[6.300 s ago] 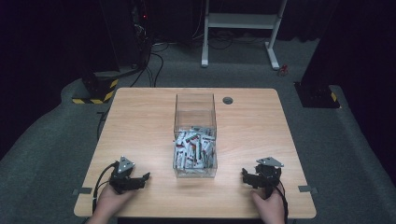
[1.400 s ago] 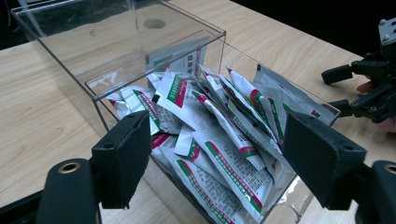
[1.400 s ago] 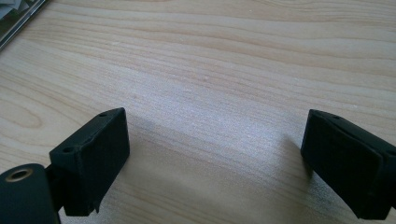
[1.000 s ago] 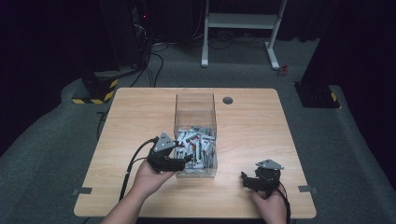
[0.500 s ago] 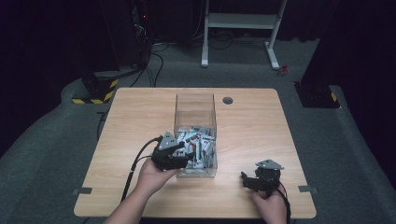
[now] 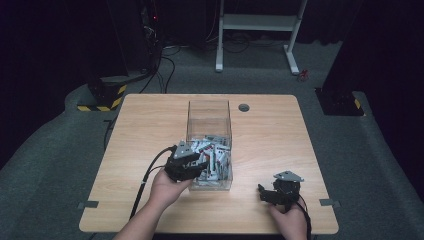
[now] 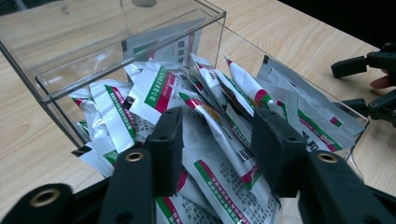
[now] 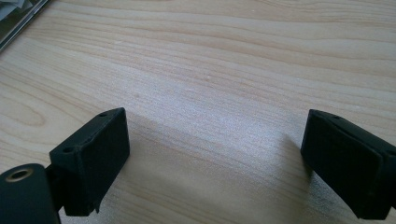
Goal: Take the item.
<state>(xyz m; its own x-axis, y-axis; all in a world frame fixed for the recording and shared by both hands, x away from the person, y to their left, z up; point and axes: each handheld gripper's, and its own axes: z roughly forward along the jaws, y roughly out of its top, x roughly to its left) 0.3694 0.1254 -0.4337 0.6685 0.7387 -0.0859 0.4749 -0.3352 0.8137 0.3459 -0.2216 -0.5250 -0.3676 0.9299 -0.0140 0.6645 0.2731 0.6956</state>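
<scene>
Left claw (image 7: 217, 140) half-closed, closing around sachets (image 7: 219, 154) in box (image 7: 126, 70)

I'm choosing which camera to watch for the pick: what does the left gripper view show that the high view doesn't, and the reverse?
Left gripper view alone: the print and the green and red bands on the sachets, and a sachet lying between the left tool's two jaws, which have just been closing; whether the pads press it yet is unclear.

High view alone: the whole table, both forearms, the round hole behind the box, and the floor and stands beyond.

Both: the clear box of sachets, the left tool at its near end, and the right tool resting open on the table.
</scene>
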